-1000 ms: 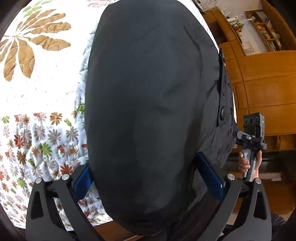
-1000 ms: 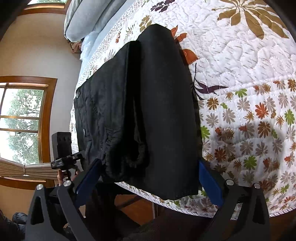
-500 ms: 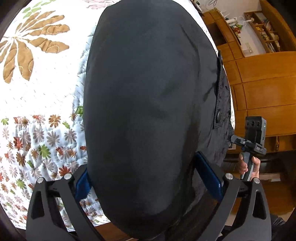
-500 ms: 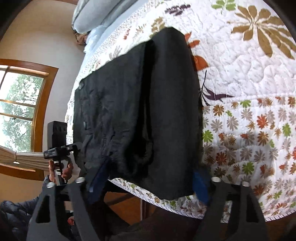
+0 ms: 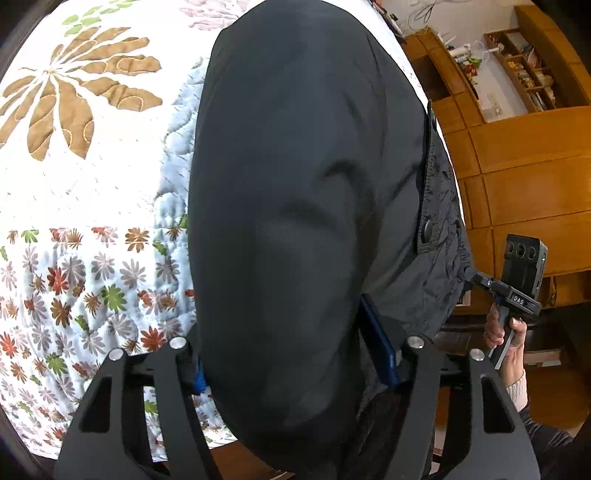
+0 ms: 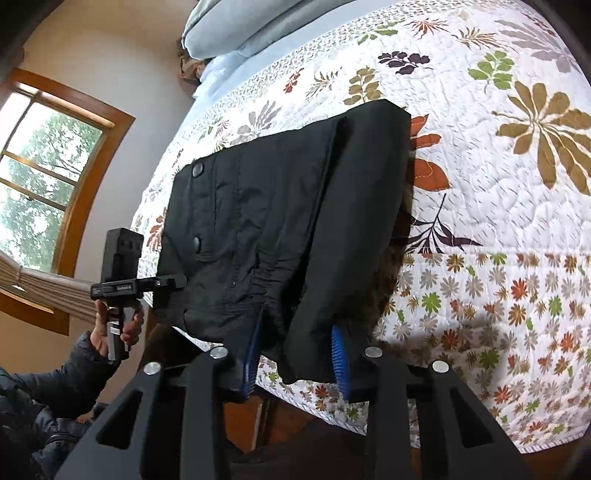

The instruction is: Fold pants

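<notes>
Black pants lie folded lengthwise on a flowered quilt, their near end hanging over the bed's edge. My left gripper is at that near end. Its jaws are closing, the blue pads press a wide bulge of cloth between them. In the right wrist view the pants show two snap buttons near the waistband. My right gripper has its jaws closing too, with bunched fabric of the near edge pinched between its blue pads.
Wooden cabinets and shelves stand beyond the bed in the left wrist view. A wood-framed window and grey bedding show in the right wrist view. A hand holds the other gripper's handle beside the pants.
Both pairs of jaws have come in from wide open onto the pants' near edge, which now bunches between the pads. The right gripper has rolled and risen a little.
</notes>
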{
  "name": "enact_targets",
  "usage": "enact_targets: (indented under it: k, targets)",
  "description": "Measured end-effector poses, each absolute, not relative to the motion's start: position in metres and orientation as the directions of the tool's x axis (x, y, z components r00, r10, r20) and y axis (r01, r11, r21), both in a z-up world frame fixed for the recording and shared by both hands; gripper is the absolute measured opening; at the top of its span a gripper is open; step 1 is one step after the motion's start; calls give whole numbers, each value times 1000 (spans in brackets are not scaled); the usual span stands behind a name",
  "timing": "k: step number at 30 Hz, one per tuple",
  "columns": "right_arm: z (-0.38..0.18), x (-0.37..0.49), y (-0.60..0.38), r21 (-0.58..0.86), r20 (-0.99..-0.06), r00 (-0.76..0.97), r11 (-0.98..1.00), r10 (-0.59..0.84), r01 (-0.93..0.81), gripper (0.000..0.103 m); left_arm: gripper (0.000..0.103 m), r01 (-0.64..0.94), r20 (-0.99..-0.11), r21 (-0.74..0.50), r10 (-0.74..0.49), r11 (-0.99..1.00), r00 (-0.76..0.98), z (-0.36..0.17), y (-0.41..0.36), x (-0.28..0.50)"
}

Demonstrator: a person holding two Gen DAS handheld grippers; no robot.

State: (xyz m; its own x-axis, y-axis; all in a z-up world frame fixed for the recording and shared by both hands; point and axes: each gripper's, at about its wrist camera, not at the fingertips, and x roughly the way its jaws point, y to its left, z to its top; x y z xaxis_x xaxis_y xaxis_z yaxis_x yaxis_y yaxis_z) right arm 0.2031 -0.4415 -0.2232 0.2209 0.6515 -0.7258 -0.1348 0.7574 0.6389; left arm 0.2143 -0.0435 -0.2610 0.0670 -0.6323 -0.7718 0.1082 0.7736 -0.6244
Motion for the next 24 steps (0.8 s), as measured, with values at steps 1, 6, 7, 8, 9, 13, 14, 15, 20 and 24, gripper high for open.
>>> enact_targets:
  k: [1, 6, 7, 8, 9, 13, 14, 15, 20, 24]
  targets:
    - [-223, 204, -442, 644, -721, 225, 753, 656, -132, 33, 64, 104, -768, -629, -637, 770, 66, -261, -42, 214]
    - [-222, 205, -448, 650, -716, 233, 750, 658, -121, 32, 64, 120, -784, -606, -616, 786, 81, -257, -46, 217]
    - [-221, 206, -450, 650, -713, 244, 750, 657, -119, 32, 63, 123, -785, -602, -613, 789, 85, -255, -47, 219]
    - [-220, 207, -451, 651, -709, 256, 749, 657, -118, 31, 62, 125, -786, -599, -611, 791, 93, -253, -48, 220]
    - [-219, 209, -453, 653, -706, 265, 748, 657, -117, 31, 61, 128, -786, -597, -610, 792, 104, -251, -49, 223]
    - [-218, 228, -456, 657, -696, 293, 746, 656, -107, 31, 60, 121, -783, -595, -607, 794, 136, -247, -48, 238]
    - [-218, 234, -454, 656, -694, 297, 746, 655, -111, 31, 60, 115, -782, -596, -607, 795, 142, -247, -47, 243]
    - [-216, 239, -453, 655, -694, 300, 747, 655, -116, 31, 60, 110, -782, -594, -604, 797, 150, -246, -45, 249]
    - [-214, 261, -440, 656, -683, 303, 741, 664, -143, 31, 60, 92, -787, -584, -590, 807, 180, -243, -33, 271]
    - [-216, 273, -431, 667, -671, 303, 729, 677, -153, 31, 60, 79, -790, -577, -580, 813, 196, -243, -21, 286]
